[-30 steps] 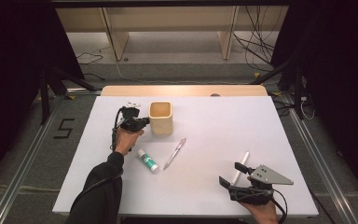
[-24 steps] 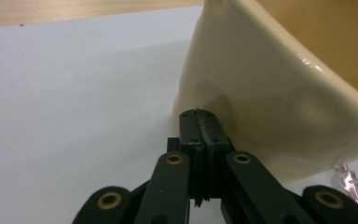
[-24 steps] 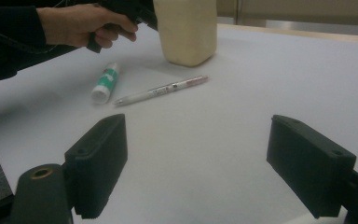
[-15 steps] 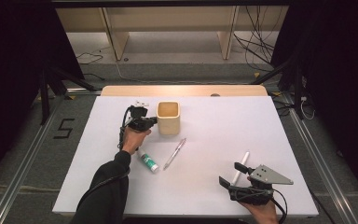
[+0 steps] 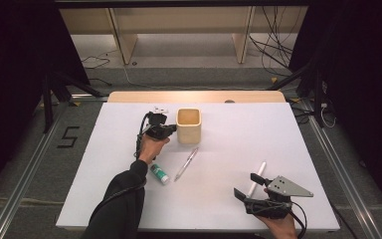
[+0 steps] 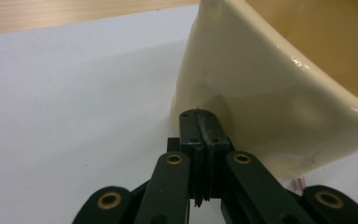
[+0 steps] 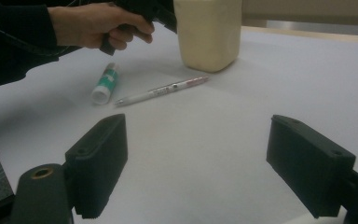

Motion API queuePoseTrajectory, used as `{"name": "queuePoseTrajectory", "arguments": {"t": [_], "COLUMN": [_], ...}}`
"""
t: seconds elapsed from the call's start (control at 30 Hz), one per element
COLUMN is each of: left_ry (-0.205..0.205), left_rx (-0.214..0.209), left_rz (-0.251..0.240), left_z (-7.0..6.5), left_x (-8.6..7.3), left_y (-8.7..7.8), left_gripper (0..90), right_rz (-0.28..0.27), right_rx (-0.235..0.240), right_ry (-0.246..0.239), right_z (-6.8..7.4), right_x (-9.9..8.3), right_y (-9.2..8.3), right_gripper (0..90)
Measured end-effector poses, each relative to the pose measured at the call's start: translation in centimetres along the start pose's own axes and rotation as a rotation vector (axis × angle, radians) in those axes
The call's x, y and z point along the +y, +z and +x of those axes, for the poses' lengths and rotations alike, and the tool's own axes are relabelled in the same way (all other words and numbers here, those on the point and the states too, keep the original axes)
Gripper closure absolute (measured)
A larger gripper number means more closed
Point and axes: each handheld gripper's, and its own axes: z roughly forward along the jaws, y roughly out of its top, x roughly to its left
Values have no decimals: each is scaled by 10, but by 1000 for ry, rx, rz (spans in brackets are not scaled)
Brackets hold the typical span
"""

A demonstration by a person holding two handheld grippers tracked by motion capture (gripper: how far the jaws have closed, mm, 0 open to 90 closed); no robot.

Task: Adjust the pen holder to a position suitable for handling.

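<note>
A cream square cup stands upright on the white table. My left gripper is shut with nothing held, and its closed tips rest against the cup's left wall. In the left gripper view the joined jaws meet the cup low on its side. My right gripper rests near the front right edge, open, with bare table between its jaws. In the right gripper view the cup stands far off beside the person's left hand.
A clear pen and a green-and-white tube lie in front of the cup; both appear in the right gripper view, pen and tube. A white stick lies by the right gripper. A wooden strip borders the table's back.
My left gripper, shut, has moved to the right and the cup has slid right with it. The right gripper has stayed where it was.
</note>
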Motion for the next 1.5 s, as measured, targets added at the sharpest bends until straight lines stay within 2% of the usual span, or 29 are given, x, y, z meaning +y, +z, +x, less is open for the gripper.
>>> {"name": "queuePoseTrajectory", "arguments": {"t": [0.33, 0.77, 0.93, 1.0, 1.07, 1.13, 1.23, 1.37, 1.43, 1.5], "left_ry": [1, -10, -1, 11, 2, -16, -9, -23, -20, -14], "left_rx": [-14, -16, -14, 0, 19, 19, 25, 20, 19, 1], "left_rz": [-3, -3, 2, 6, 13, 23, 44, 71, 84, 97], "left_z": [-11, -12, -12, -13, -11, -9, -9, -8, -8, -10], "left_x": [2, 2, 2, 6, 9, 12, 13, 13, 12, 10], "left_y": [7, 9, 7, 2, -3, -9, -15, -27, -29, -35], "left_gripper": [894, 893, 891, 889, 868, 845, 804, 683, 594, 548], "right_rz": [-1, 2, -1, -5, -4, -4, -8, -2, -1, -1], "right_rx": [2, 2, 0, -3, -4, -3, -2, -5, -6, -6], "right_ry": [-2, 2, -1, 1, 2, 1, 2, -1, 0, -1], "right_z": [0, 0, 0, -1, -1, -1, -1, 0, 0, 0], "right_x": [0, 0, 0, 0, 0, 0, 0, 0, 0, 0], "right_y": [0, 0, -1, -1, -2, -2, -2, -2, -2, -2], "right_gripper": [210, 210, 210, 210, 210, 210, 210, 210, 210, 210]}}
